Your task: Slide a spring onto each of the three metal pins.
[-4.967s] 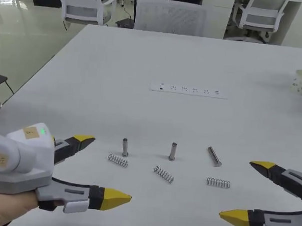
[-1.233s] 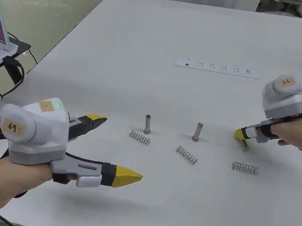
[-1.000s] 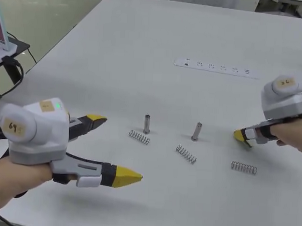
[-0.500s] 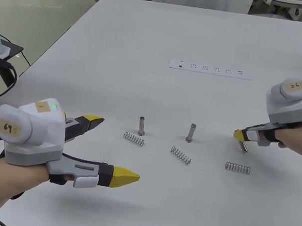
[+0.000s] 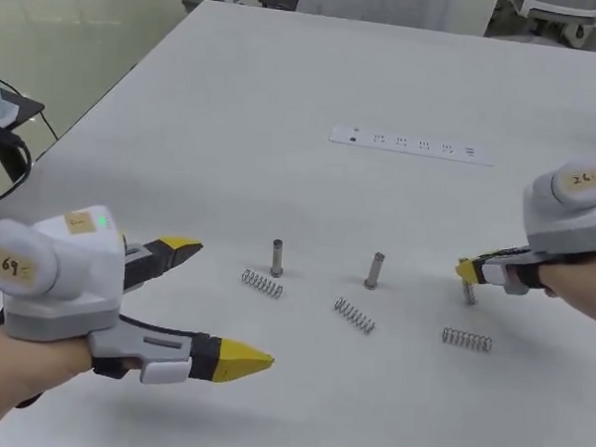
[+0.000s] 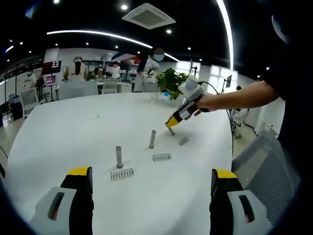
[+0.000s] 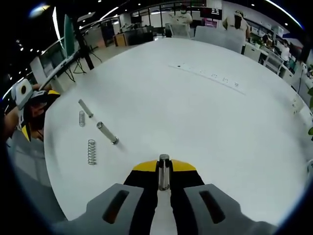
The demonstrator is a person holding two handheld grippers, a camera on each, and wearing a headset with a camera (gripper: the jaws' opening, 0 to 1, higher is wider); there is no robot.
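While the right gripper clamps one metal pin and the left gripper stands spread wide, the white table carries a power strip, with office chairs beyond it.

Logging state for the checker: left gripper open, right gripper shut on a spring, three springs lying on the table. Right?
No: the right gripper is shut on a metal pin, not a spring; the right gripper view shows it between the jaws. The left gripper open and three springs on the table are correct.
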